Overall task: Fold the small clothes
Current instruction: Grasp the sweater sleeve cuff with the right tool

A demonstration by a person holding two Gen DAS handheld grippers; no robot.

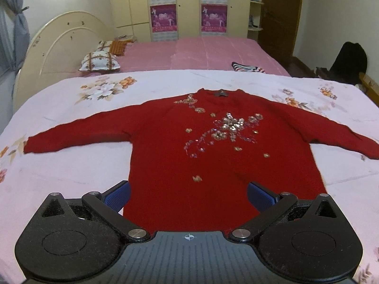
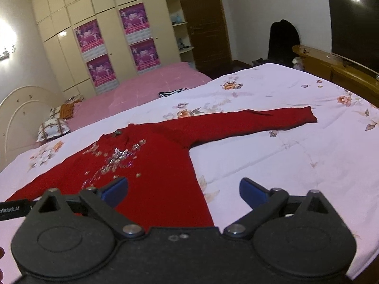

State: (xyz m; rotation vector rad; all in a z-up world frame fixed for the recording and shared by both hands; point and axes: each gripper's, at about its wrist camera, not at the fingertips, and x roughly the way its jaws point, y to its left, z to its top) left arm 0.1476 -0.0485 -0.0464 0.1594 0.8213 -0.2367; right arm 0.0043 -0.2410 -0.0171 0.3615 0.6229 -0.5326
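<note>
Left wrist view: a red sweater point(image 1: 213, 146) is lying flat and face up on the white floral bedspread point(image 1: 71, 108), both sleeves stretched out sideways, its sequin flower pattern point(image 1: 227, 127) showing on the chest. The left tongs point(image 1: 188, 195) are hovering over the hem end, blue pads standing wide apart, nothing pinched between them (red cloth is just showing through the gap). A pink bed point(image 1: 201, 52) with a patterned pillow point(image 1: 99, 61) is sitting behind, and a cream wardrobe point(image 1: 132, 0) is lining the back wall.

Right wrist view: the right tongs point(image 2: 183, 193) are standing spread too, nothing gripped; they are straddling the sweater's point(image 2: 156, 161) side edge, one pad over red cloth, the other over the bedspread point(image 2: 284, 156). The right sleeve point(image 2: 260, 120) is reaching out flat across the bedspread. A dark TV screen point(image 2: 353, 23) is standing on a wooden unit at far right.
</note>
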